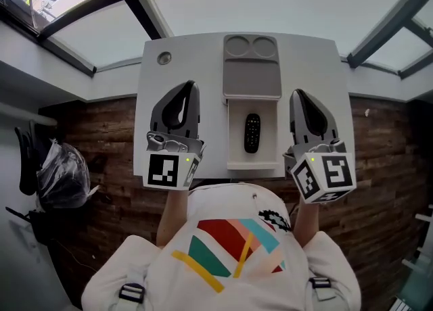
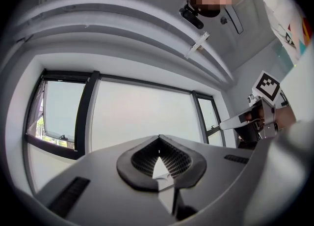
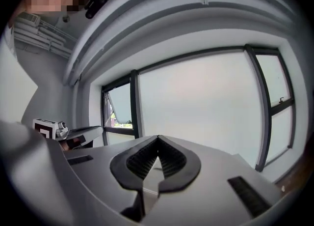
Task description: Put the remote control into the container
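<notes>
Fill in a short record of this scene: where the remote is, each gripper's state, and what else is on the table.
remote: lies inside the container
container: white, open-topped, at the near edge of the table
left gripper: shut, empty, left of the container
right gripper: shut, empty, right of the container
also on table: grey tray with two round hollows, just beyond the container
task: looks done

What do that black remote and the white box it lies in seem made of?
The slim black remote control looks like matte plastic: dull, with faint button rows. The white open container seems smooth plastic, judging by its thin, even walls, though that is uncertain.
</notes>
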The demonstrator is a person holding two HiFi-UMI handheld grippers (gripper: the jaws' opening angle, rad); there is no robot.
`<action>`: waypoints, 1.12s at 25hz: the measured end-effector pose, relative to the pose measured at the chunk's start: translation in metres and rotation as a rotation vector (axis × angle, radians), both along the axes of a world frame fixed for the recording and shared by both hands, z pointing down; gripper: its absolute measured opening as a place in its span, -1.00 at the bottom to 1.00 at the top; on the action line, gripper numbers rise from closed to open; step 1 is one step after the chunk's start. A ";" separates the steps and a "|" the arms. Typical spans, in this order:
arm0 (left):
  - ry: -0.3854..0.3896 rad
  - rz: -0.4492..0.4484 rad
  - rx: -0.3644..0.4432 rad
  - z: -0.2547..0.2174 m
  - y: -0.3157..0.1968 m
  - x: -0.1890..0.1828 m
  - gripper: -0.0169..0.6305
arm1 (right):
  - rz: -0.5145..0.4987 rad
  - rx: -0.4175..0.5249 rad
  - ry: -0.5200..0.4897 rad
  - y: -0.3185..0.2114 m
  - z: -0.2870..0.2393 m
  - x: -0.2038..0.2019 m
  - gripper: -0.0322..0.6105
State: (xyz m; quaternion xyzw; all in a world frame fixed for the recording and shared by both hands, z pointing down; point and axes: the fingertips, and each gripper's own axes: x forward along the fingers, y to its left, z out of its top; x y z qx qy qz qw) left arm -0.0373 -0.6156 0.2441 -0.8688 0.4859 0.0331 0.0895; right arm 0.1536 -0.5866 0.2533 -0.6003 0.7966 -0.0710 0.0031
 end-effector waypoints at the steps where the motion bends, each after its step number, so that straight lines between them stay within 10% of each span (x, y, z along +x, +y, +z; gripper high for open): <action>1: 0.000 -0.002 0.013 -0.005 0.006 0.001 -0.92 | 0.005 0.033 -0.007 0.008 -0.007 0.003 -0.89; 9: 0.018 -0.024 0.063 -0.025 0.040 0.006 -0.92 | 0.062 0.198 -0.003 0.050 -0.044 0.021 -0.89; 28: 0.056 -0.017 0.111 -0.047 0.026 0.000 -0.92 | 0.060 0.171 0.060 0.036 -0.034 0.009 -0.89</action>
